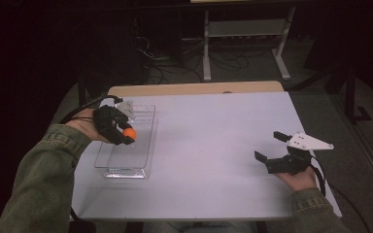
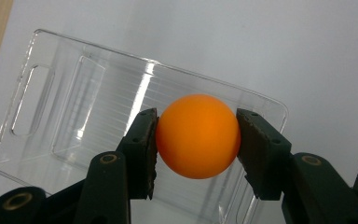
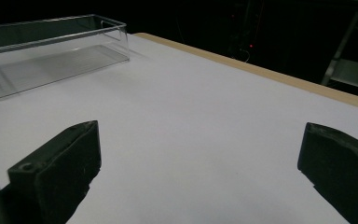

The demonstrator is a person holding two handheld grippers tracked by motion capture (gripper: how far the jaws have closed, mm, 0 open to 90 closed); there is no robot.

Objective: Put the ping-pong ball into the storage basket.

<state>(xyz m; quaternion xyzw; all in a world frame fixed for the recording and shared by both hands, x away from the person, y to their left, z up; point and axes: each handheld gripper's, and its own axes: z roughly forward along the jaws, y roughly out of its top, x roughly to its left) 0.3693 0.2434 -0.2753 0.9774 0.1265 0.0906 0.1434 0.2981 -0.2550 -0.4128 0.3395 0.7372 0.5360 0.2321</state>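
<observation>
Gripping an orange ball between its two black jaws, the left gripper hangs over the clear plastic bin near the left side of the table. In the left gripper view, each pad presses one flank of the ball, which sits squarely between them, above the bin's ribbed floor and not touching it. The bin looks bare inside, its cut-out handle at one end. On the high view the ball shows as an orange spot at the jaw tips, inside the bin's outline.

The right gripper rests at the right of the table, well apart from the bin, its jaws spread wide with nothing between them; in its own view the pads frame bare white tabletop, with the bin farther off.

Judged from these views, pick-up and carry are done. What seems to remain is the release: lowering if needed, then opening the jaws so the ball drops into the bin rather than bouncing or rolling out.
</observation>
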